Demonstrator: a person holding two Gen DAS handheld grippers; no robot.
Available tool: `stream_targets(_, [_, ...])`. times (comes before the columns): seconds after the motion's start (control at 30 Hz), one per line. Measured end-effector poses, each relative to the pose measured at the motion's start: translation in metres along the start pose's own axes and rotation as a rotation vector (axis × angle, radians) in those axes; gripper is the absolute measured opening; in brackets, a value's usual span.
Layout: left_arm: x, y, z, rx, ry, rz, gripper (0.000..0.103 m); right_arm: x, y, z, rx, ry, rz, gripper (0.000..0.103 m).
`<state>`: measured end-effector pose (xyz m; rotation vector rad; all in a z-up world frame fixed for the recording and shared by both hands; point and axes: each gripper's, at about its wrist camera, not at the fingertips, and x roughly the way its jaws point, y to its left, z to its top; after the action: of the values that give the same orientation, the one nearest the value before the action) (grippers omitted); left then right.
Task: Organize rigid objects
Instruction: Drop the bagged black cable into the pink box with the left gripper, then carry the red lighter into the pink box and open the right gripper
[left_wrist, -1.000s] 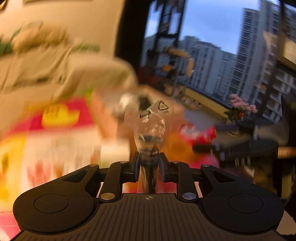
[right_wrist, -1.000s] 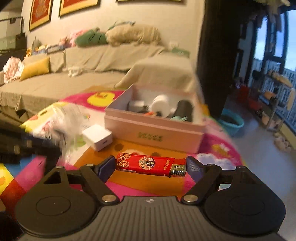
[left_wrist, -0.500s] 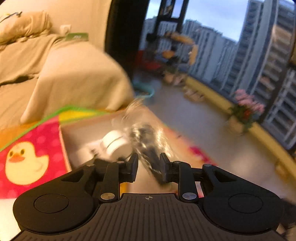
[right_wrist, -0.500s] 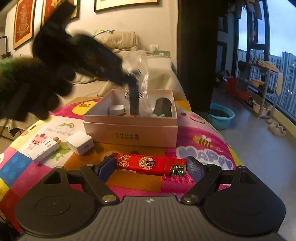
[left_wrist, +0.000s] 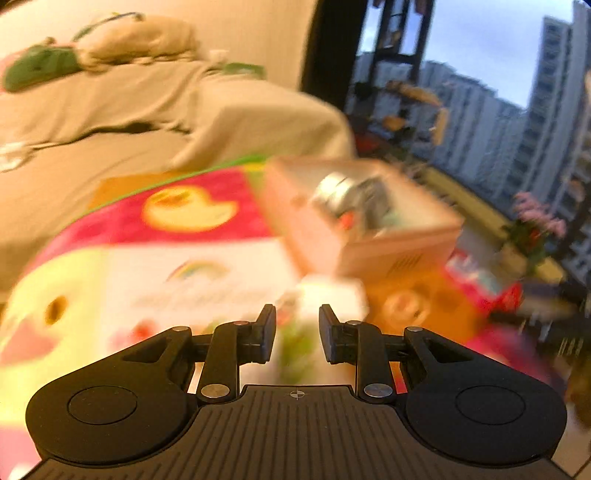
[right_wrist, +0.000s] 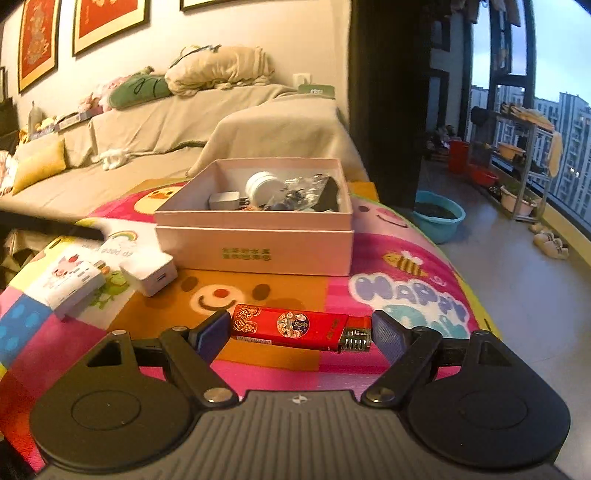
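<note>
Two claws are working over a bench covered by a bright cartoon mat (right_wrist: 406, 258), and a pink box (right_wrist: 255, 243) is sitting at its middle, already holding a white jar (right_wrist: 264, 186), a crinkled clear packet (right_wrist: 299, 190) and some darker items too jumbled to name. Judging by that, the sorting is partway through and the step in hand looks like fetching the next loose piece. Beside the box's near left corner a white charger (right_wrist: 149, 271) is lying flat, with a white printed pack (right_wrist: 68, 286) just beyond it toward the mat's left edge. The left claw (left_wrist: 297, 338) is hanging open and empty, its view blurring, and is pointing toward what seems to be the charger (left_wrist: 328, 295). The right claw (right_wrist: 301, 334) is hovering with its jaws spread wide on either side of a red lighter (right_wrist: 295, 328), apparently not yet pinching it. Closing on the lighter and lifting over the box's near wall would likely be next. Room is lying open in front of the box, while the mat's right edge is dropping to the floor nearby.
</note>
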<state>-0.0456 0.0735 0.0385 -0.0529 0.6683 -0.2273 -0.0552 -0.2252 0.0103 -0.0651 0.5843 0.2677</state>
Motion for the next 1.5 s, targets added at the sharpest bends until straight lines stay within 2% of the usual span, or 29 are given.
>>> stream_targets(0.1, [-0.015, 0.012, -0.019, 0.018, 0.019, 0.089, 0.028, 0.001, 0.012, 0.001, -0.022, 0.007, 0.012, 0.083])
stream_targets(0.23, [-0.015, 0.021, -0.03, 0.017, 0.039, 0.101, 0.029, 0.003, 0.028, 0.001, -0.051, 0.024, 0.022, 0.083])
stream_targets(0.5, [-0.01, 0.007, -0.035, 0.023, 0.022, 0.073, 0.034, 0.021, 0.056, -0.021, -0.141, 0.076, -0.014, 0.083])
stream_targets(0.7, [-0.004, -0.004, -0.034, 0.035, 0.019, 0.048, 0.035, 0.023, 0.051, -0.027, -0.101, 0.064, 0.005, 0.083])
stream_targets(0.77, [-0.005, -0.007, -0.033, 0.041, 0.016, 0.039, 0.035, 0.024, 0.046, -0.027, -0.078, 0.07, 0.018, 0.086])
stream_targets(1.0, [0.001, -0.024, -0.033, 0.116, 0.038, 0.033, 0.035, 0.027, 0.041, -0.027, -0.039, 0.083, 0.034, 0.089])
stream_targets(1.17, [0.005, -0.031, -0.031, 0.107, 0.051, -0.011, 0.038, 0.027, 0.042, -0.027, -0.035, 0.083, 0.038, 0.089])
stream_targets(1.3, [0.007, -0.035, -0.031, 0.095, 0.055, -0.077, 0.038, 0.027, 0.041, -0.027, -0.034, 0.082, 0.039, 0.089])
stream_targets(1.33, [0.008, -0.036, -0.031, 0.091, 0.068, -0.107, 0.038, 0.027, 0.041, -0.027, -0.034, 0.082, 0.04, 0.089])
stream_targets(1.4, [0.017, -0.035, -0.033, 0.051, 0.15, -0.168, 0.037, 0.027, 0.041, -0.027, -0.033, 0.081, 0.04, 0.089])
stream_targets(1.43, [0.017, -0.036, -0.036, 0.046, 0.143, -0.167, 0.037, 0.027, 0.041, -0.027, -0.033, 0.081, 0.04, 0.089])
stream_targets(1.5, [0.007, -0.043, -0.04, 0.106, 0.055, -0.11, 0.035, 0.027, 0.041, -0.027, -0.033, 0.081, 0.04, 0.089])
